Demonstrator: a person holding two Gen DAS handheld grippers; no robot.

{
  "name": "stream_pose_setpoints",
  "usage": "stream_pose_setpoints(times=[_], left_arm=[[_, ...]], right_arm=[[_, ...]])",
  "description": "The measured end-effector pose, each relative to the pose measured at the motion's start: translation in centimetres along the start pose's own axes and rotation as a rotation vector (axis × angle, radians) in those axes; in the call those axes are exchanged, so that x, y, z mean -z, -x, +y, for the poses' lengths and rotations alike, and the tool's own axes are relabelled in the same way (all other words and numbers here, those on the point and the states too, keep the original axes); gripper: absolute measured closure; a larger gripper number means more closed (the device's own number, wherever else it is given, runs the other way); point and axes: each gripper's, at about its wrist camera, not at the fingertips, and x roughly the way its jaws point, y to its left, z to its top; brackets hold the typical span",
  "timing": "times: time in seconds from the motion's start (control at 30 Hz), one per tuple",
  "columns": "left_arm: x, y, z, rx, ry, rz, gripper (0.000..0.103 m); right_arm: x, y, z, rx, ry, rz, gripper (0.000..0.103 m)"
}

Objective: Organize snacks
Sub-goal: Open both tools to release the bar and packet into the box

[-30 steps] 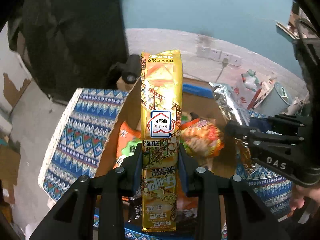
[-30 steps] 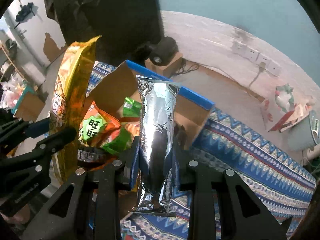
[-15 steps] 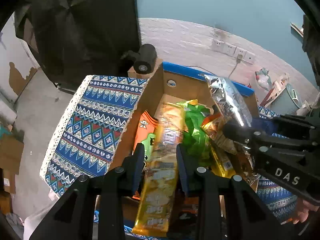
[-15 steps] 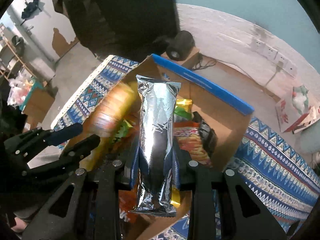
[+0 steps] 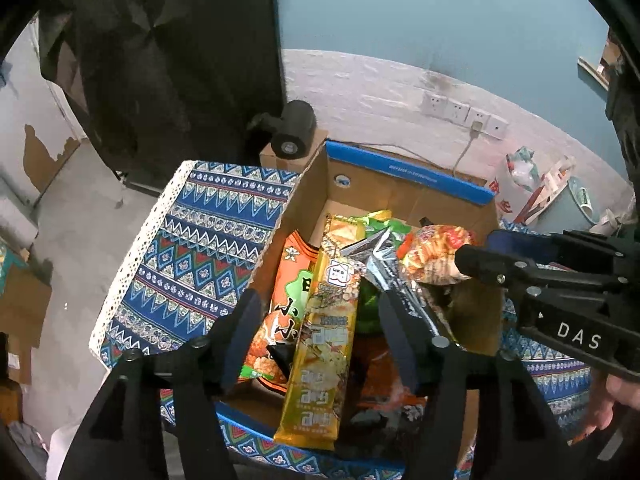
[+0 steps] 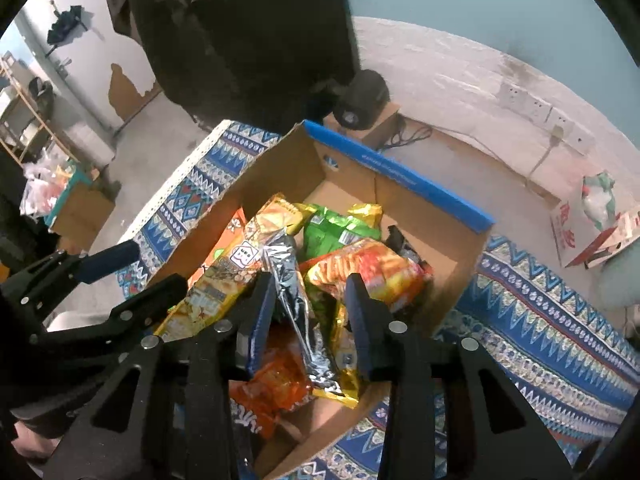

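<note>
A cardboard box (image 5: pixel 400 196) (image 6: pixel 280 168) with a blue rim sits on a patterned cloth and holds several snack packets. My left gripper (image 5: pixel 320 320) is open above it. A long yellow packet (image 5: pixel 326 336) (image 6: pixel 224 280) lies loose between its fingers on the pile. My right gripper (image 6: pixel 310 300) is open too. A silver foil packet (image 6: pixel 292 296) (image 5: pixel 384 264) lies loose between its fingers in the box. An orange packet (image 5: pixel 288 292), a green packet (image 6: pixel 340 232) and a red-orange packet (image 6: pixel 368 268) lie around them.
The blue patterned cloth (image 5: pixel 200 248) (image 6: pixel 540 320) covers the table around the box. A black camera (image 5: pixel 294 132) stands on a small carton behind the box. Wall sockets (image 5: pixel 460 114) and a grey bin (image 5: pixel 568 208) are at the back right.
Both grippers lowered toward the box and opened. The yellow packet and the silver packet left the fingers and now lie in the box.
</note>
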Motion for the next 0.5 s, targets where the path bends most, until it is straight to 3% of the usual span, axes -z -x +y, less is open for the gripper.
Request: stream_pose_setpoints(times=[0.1,0.23,0.37,0.5], left_arm=[[0.0,1.0,-0.4,-0.004,-0.009,-0.02,0.029],[-0.1,2.3,-1.2,-0.014,-0.032,-0.046,0.025],[-0.2,3.4,-2.1,-0.025,-0.059,-0.076,0.018],[0.1,4.0,-2.8,-0.029,-0.078,-0.081,0.017]], right_arm=[[0.5,1.1,-0.2,0.033,0.008,-0.018,0.044],[1.1,2.6,-0.8,0.067,0.01,-0.036,0.034],[1.6,4.2,-1.7,0.093,-0.005,-0.068,0.029],[2.0,5.8,-2.4,0.114,-0.003,-0.094,0.028]])
